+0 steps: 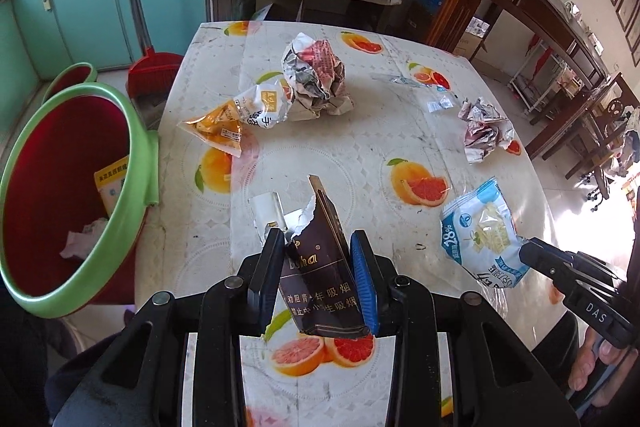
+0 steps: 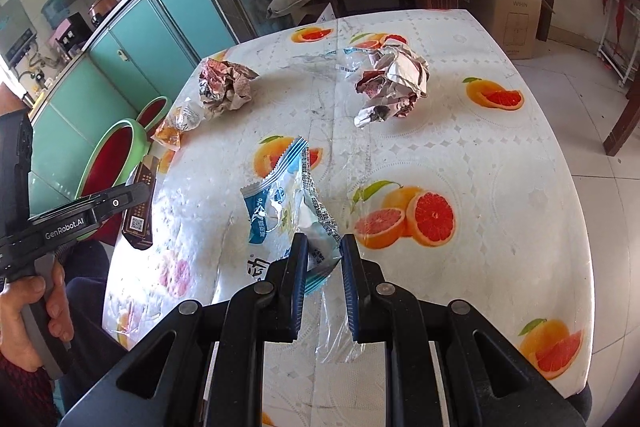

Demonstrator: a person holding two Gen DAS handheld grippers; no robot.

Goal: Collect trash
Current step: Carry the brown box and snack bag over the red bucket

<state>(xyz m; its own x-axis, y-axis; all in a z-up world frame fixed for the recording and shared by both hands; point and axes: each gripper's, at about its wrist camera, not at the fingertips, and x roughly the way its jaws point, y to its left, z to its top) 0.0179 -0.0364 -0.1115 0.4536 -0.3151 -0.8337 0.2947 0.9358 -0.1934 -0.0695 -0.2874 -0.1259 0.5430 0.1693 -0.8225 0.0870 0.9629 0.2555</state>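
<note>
Fruit-print table (image 1: 360, 155), green-rimmed red bin (image 1: 60, 187) beside its edge, each of my grippers holding a piece of trash.

I saw my left gripper (image 1: 316, 259) clamped on a torn brown cigarette pack (image 1: 320, 267) above the table, and my right gripper (image 2: 324, 259) pinching a blue snack wrapper (image 2: 288, 199). The bin held a yellow-green packet (image 1: 110, 187) and crumpled tissue (image 1: 82, 239). Two crumpled paper balls (image 1: 316, 75) and an orange wrapper (image 1: 218, 131) lay on the table.
</note>
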